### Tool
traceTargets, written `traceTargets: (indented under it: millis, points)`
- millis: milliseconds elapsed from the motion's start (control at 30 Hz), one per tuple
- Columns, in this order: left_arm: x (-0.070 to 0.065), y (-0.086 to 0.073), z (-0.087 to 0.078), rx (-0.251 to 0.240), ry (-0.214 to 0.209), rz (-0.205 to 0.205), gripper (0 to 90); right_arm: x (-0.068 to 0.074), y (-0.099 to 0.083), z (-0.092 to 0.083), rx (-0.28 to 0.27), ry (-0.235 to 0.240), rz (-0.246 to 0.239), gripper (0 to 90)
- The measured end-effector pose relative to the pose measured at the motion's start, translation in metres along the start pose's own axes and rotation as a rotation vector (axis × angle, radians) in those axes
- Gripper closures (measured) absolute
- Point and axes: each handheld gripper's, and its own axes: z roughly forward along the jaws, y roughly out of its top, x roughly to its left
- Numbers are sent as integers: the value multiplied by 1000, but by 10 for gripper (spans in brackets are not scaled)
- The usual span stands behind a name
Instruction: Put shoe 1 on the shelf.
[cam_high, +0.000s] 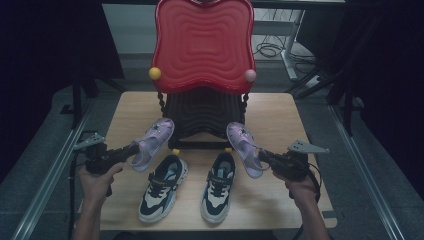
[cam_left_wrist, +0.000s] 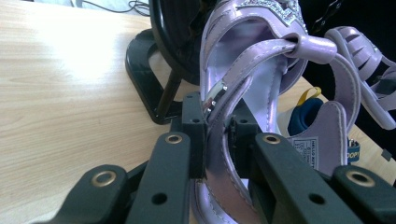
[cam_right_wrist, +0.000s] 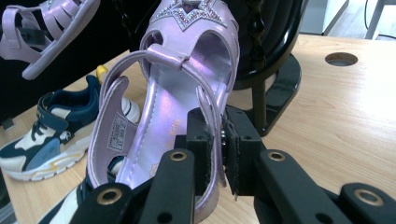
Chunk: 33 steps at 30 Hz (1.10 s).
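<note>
left gripper is clamped on the side strap of the left sandal, and you can see it up close in the left gripper view: the two black jaws pinch the lilac strap of that sandal between their pads. the sandal is off the table, held up in front of the rack, just beside its left foot. its long axis runs on a slant, heel down by the gripper, toe up and away toward the rack, sole tipped to the side.

right gripper does the mirror job: jaws squeezed on the side strap of the right sandal. in the right gripper view the sandal stands with its toe and glittery star away from the camera, toward the rack, heel near the jaws. seen from above it slants too, toe up toward the rack's right foot, heel down toward the hand.

between the two sandals, flat on the table, sit two sneakers, navy and cream, toes toward the person, heels toward the rack, set side by side and a little splayed.

the table is light wood grain, with a round hole in it at the far right of the right gripper view. the rack's black base stands at the back, a red wavy panel rising above it with a yellow ball and a pink ball at its lower corners. around it the room is dark, grey floor, black drapes at both sides, cables on the floor behind.
</note>
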Motion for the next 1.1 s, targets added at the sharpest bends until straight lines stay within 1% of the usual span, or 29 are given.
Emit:
traceTargets:
  millis: [267,367,500,600,767,833,933,1100]
  points:
    - [-3,3,7,-6,-4,2,807,3,6,10,-15,5,8,803]
    - [-4,5,9,-5,-6,5,807,5,7,13,-20,-1,7,803]
    - [-10,10,14,-4,-2,26,807,8,12,17,-27,-9,2,802]
    - [-12,12,17,-9,-3,30,808,11,16,21,-31,-11,0,801]
    - [-15,16,24,-20,-5,32,808,15,21,28,-37,-14,-6,800]
    - [-18,19,30,-8,-11,40,808,16,23,32,-37,-13,-9,800]
    - [-20,23,36,-3,-14,43,808,17,27,37,-36,-16,-12,798]
    - [-23,27,43,-6,-5,51,808,19,32,43,-42,-20,-8,798]
